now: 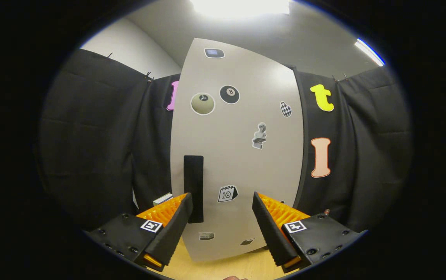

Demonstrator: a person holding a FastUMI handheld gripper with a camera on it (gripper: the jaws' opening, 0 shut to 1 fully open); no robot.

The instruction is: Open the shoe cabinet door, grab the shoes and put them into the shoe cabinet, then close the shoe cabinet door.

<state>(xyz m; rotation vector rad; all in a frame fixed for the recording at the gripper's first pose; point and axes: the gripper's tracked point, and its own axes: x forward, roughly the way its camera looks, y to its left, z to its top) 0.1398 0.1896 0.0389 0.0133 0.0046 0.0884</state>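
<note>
claw [221, 202] spread wide, holding nothing, low centre of frame; shoe cabinet door [238, 147] shut, standing upright mid-frame just ahead; dark handle [193, 186] beside left finger; risk: claw off-centre from handle, fingers slip off flat panel, door stays shut

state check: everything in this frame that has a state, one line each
shoe cabinet door: closed, upright, facing the gripper
door handle: vertical black bar, untouched, just beyond the left finger
gripper: open, fingers spread, holding nothing, aimed at the door
ceiling light: on
</note>
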